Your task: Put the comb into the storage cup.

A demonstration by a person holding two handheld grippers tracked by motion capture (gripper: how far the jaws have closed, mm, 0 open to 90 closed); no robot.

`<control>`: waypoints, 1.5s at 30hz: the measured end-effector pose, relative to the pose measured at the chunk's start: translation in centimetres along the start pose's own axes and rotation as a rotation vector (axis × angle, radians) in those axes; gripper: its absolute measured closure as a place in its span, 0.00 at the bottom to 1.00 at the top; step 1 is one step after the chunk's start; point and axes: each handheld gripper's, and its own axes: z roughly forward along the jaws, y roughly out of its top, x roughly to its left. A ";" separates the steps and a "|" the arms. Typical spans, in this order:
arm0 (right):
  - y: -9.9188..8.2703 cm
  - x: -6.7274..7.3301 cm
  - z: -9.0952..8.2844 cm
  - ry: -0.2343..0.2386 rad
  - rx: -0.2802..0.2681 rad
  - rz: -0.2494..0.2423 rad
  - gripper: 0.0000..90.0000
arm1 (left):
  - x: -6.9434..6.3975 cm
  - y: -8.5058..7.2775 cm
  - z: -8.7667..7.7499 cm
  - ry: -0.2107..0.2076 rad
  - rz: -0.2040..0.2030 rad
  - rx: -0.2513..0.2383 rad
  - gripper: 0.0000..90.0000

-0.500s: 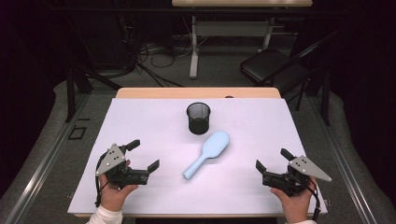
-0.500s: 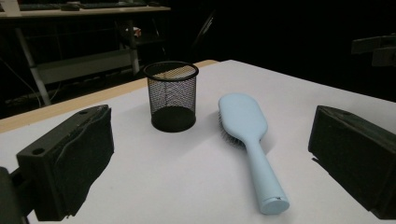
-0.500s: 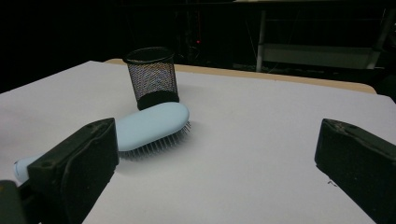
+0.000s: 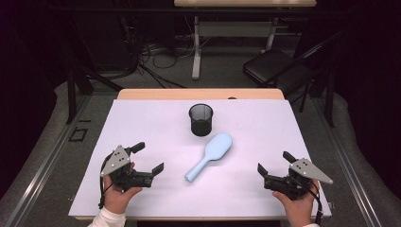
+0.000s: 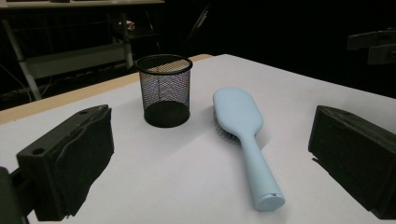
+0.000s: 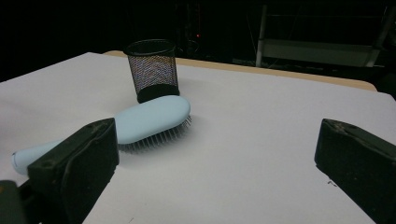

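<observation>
A pale blue hairbrush lies bristles down in the middle of the white table, its handle toward the near edge; it also lies ahead in the left gripper view and the right gripper view. Just behind it stands an upright black mesh cup. My left gripper rests near the front left, open, nothing between its jaws. At the front right, my right gripper is open and likewise holds nothing. Both point toward the brush from a short distance.
The white table top has a wooden strip along its far edge. Beyond it are a black chair, cables on the floor and a table leg. Metal rails run along both sides of the table.
</observation>
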 end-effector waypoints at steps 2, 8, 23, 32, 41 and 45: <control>0.0 0.0 0.0 0.003 0.005 0.005 0.00 | 0.0 0.0 0.1 0.005 -0.003 -0.002 0.00; 0.1 0.7 1.0 0.021 0.068 -0.023 0.00 | 0.1 -0.1 0.1 0.011 -0.014 0.018 0.00; 0.7 2.1 2.7 0.056 0.130 -0.034 0.13 | -0.1 -0.5 -0.7 0.035 -0.033 0.020 0.00; 1.4 2.8 3.8 0.094 0.176 -0.035 0.18 | 0.0 -0.6 -0.9 0.049 -0.042 0.023 0.00; 1.8 4.0 5.8 0.136 0.188 -0.059 0.24 | 0.1 -0.7 -0.8 0.044 -0.044 0.026 0.00; 2.1 4.6 6.9 0.160 0.192 -0.065 0.27 | 0.2 -0.7 -0.8 0.043 -0.053 0.026 0.00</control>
